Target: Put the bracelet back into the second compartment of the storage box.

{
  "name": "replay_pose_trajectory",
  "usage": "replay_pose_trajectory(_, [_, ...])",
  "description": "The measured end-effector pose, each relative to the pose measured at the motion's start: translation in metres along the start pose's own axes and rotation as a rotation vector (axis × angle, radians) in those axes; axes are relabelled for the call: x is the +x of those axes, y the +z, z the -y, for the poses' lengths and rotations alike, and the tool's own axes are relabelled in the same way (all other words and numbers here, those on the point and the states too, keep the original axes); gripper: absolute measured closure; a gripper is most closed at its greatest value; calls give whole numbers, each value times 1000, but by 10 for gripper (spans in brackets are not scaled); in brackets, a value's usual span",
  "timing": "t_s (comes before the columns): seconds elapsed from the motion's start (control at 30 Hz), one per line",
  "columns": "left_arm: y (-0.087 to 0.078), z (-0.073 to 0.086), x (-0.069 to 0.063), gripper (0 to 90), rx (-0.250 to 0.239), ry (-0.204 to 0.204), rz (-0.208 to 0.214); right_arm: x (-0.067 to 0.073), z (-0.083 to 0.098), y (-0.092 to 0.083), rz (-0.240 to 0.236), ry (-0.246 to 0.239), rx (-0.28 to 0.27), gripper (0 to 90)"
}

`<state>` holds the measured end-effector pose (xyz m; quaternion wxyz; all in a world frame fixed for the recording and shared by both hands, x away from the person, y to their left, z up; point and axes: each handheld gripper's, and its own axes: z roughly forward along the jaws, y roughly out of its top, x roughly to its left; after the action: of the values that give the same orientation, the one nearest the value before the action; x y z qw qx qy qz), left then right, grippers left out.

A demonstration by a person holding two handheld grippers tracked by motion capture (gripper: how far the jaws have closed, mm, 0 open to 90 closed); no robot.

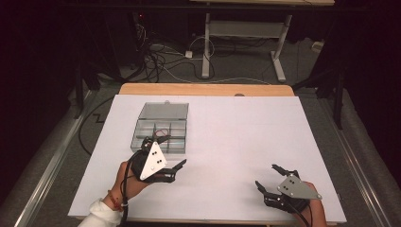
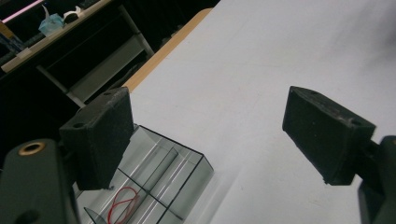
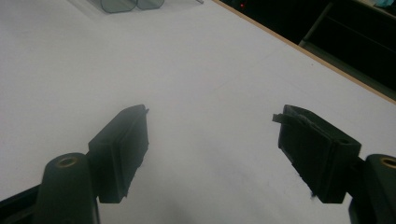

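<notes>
The clear compartment box (image 1: 161,132) sits left of centre in the high view, on the white table cover (image 1: 246,142), with its lid (image 1: 164,110) folded open behind it. Its near edge is hidden there by the left gripper (image 1: 165,156), and the dim light makes the dividers hard to read. In the left gripper view the box (image 2: 154,182) is cut off at the lower left of the frame, and one jaw covers part of it. A red rubber band (image 2: 123,203) lies in one compartment; in the high view it is a faint reddish loop (image 1: 162,132).

The left gripper hangs just over the box's near corner, jaws spread wide with nothing between them. The right gripper (image 1: 270,178), lower right in the high view and well apart from the box, is also wide open and empty over bare cover.
</notes>
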<state>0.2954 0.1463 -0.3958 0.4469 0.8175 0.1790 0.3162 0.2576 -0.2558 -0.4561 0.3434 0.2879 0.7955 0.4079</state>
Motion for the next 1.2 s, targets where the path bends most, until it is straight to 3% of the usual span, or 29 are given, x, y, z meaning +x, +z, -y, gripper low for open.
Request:
replay_pose_trajectory(0.53, [-11, 15, -12, 156, -1, 10, 10, 0, -1, -1, -8, -1, -8, 252])
replay_pose_trajectory(0.67, [-13, 21, -13, 156, 11, 14, -6, 0, -1, -2, -8, -2, -8, 252])
replay_pose_trajectory(0.73, [-14, 26, -12, 156, 11, -8, -5, 0, -1, -1, -9, -3, -6, 252])
replay_pose_trajectory(0.93, [-15, 40, -13, 156, 46, -5, -15, 1, 0, -1, -14, -8, -2, 252])
replay_pose_trajectory(1.2, [-24, 55, -11, 156, 29, -35, -26, 2, 0, 0, -20, -13, 0, 252])
